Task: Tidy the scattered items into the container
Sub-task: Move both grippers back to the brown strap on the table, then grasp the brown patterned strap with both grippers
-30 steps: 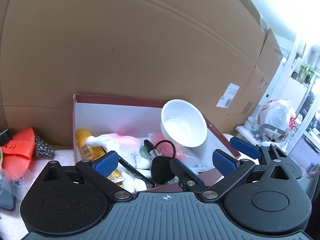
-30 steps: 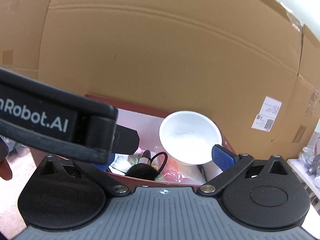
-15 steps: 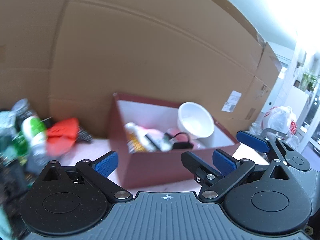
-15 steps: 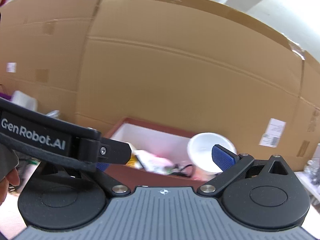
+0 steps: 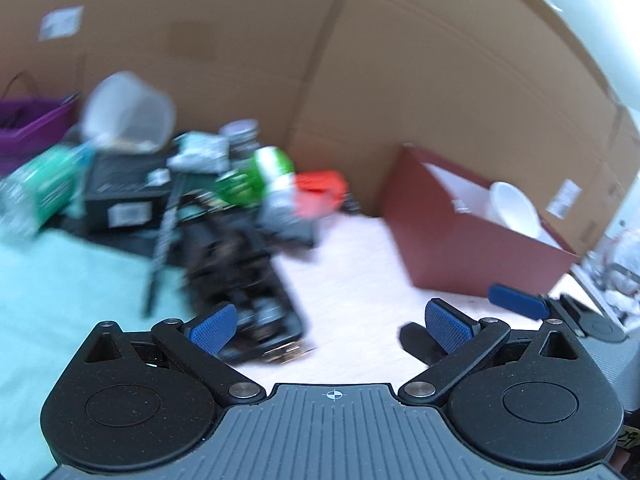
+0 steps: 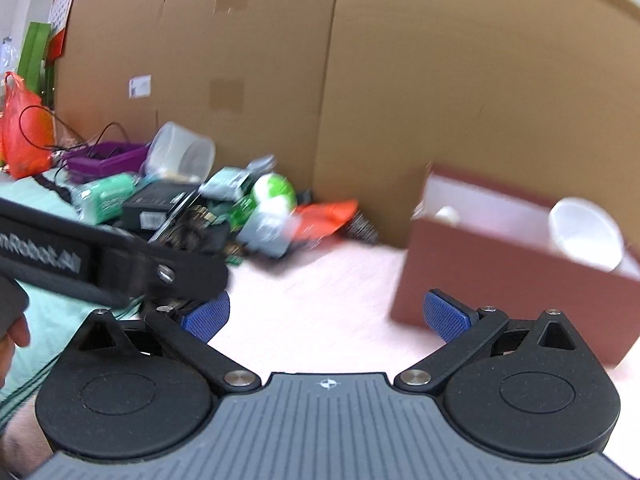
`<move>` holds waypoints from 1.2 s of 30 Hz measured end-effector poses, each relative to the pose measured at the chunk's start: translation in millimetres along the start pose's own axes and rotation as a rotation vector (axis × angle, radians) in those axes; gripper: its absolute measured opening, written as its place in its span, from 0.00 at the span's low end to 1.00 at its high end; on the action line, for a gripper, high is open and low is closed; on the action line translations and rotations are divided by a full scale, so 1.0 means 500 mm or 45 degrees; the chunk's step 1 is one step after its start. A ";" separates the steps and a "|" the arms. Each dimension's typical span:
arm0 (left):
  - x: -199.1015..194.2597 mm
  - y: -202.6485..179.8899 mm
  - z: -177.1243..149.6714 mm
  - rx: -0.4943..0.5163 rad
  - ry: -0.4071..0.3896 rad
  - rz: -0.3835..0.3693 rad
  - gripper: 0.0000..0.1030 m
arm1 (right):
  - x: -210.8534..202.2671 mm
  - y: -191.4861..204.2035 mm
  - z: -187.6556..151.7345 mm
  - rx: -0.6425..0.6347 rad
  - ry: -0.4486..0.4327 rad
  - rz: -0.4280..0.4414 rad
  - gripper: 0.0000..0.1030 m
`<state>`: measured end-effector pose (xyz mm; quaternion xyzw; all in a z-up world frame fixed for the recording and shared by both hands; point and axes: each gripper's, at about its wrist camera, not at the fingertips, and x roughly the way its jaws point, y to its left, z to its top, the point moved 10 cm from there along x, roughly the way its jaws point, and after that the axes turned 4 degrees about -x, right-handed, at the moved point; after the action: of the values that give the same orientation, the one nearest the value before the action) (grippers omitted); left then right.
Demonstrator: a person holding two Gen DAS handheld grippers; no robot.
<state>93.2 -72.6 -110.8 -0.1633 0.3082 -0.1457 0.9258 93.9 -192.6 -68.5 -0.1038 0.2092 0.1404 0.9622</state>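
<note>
My left gripper (image 5: 331,323) has its fingers released and empty over the pale bench (image 5: 352,264); my right gripper (image 6: 326,315) is the same, spread with nothing between the pads. Just beyond my left fingers on the left lies a blurred dark item (image 5: 244,280). Farther off that side sits the scattered pile (image 6: 240,204). Beyond my right fingers stands the red container (image 6: 516,276), a white bowl (image 6: 586,234) inside, against the cardboard wall (image 6: 400,80).

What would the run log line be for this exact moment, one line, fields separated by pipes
left gripper: open, empty | right gripper: open, empty | red box: holds white bowl | clutter pile: outside the box
</note>
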 end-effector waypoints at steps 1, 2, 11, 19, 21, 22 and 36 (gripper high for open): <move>0.001 0.016 -0.001 -0.029 0.005 0.010 1.00 | 0.003 0.011 -0.005 0.018 0.016 0.020 1.00; 0.003 0.029 -0.002 -0.054 0.010 0.017 1.00 | 0.008 0.023 -0.006 0.037 0.031 0.042 1.00; 0.032 0.083 0.006 -0.104 0.032 0.021 0.86 | 0.041 0.066 -0.014 0.124 0.059 0.161 0.97; 0.040 0.129 0.016 -0.240 0.053 0.008 0.71 | 0.087 0.096 0.003 0.193 0.100 0.273 0.69; 0.046 0.136 0.023 -0.239 0.047 0.026 0.69 | 0.100 0.108 0.008 0.173 0.110 0.286 0.64; 0.051 0.138 0.026 -0.235 0.052 0.031 0.65 | 0.106 0.114 0.010 0.166 0.115 0.293 0.60; 0.102 0.149 0.019 -0.174 0.125 0.076 0.45 | 0.170 0.144 0.003 0.158 0.196 0.372 0.22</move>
<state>150.8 -22.1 -159.4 -0.2096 0.3671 -0.1044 0.9002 146.2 -105.5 -114.0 -0.0232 0.3033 0.2572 0.9172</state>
